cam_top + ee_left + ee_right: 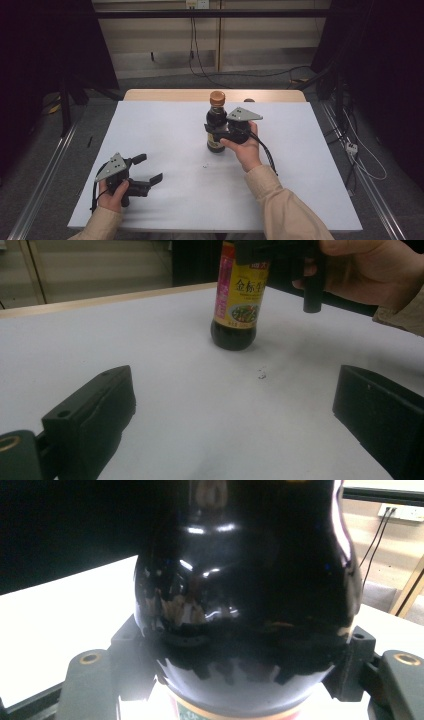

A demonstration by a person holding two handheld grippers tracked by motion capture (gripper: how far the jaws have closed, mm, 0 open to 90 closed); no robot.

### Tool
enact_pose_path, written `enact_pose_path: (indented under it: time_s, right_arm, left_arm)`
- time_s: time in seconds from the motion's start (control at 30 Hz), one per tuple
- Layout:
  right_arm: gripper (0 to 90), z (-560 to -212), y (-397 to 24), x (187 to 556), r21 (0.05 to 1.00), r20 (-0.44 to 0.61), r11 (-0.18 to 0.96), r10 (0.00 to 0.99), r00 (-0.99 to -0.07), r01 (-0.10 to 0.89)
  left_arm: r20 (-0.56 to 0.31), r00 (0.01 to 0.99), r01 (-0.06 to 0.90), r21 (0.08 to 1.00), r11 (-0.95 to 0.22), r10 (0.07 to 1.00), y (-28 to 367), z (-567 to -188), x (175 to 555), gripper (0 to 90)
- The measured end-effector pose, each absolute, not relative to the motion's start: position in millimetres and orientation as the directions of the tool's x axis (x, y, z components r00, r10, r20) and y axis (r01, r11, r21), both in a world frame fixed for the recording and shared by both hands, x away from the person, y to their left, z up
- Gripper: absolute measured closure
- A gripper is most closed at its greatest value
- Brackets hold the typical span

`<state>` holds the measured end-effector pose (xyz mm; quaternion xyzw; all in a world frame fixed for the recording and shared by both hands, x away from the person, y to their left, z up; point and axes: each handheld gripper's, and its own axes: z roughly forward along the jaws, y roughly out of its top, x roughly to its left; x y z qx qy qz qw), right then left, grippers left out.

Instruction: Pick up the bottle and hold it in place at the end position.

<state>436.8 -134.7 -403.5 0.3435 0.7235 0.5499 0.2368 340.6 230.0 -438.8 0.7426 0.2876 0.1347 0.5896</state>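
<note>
A dark sauce bottle (216, 120) with an orange cap (217, 97) and a yellow label stands upright on the white sheet, right of centre. My right gripper (215, 131) is shut on its body from the right side, level with the label's top. In the right gripper view the glossy black bottle (245, 590) sits between the two jaws, pressed on both sides. The left gripper view shows the bottle (239, 300) farther off, base on the sheet, with the hand (370, 270) beside it. My left gripper (150, 168) rests low at the front left, open (235, 382), nothing between its jaws.
The white sheet (165, 125) covers most of the wooden table (165, 94), whose far edge shows behind it. A tiny speck (205, 165) lies in front of the bottle. Cables run over the floor to the right of the table (360, 160).
</note>
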Motion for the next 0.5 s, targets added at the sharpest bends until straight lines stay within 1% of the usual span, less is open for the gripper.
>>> enact_pose_path:
  time_s: [0.2, 0.5]
  right_arm:
    - [28.5, -404.8, -134.8, 436.5, 0.959, 0.055, 0.138, 0.764, -0.643, 0.246]
    - [28.7, -404.3, -134.8, 436.4, 0.957, 0.055, 0.143, 0.766, -0.641, 0.253]
  left_arm:
    - [-0.134, 0.803, 0.262, 0.954, -0.142, 0.580, 227.9, -438.1, 340.2, 3.2]
    - [-0.134, 0.802, 0.254, 0.958, -0.130, 0.582, 224.4, -434.8, 339.3, 3.3]
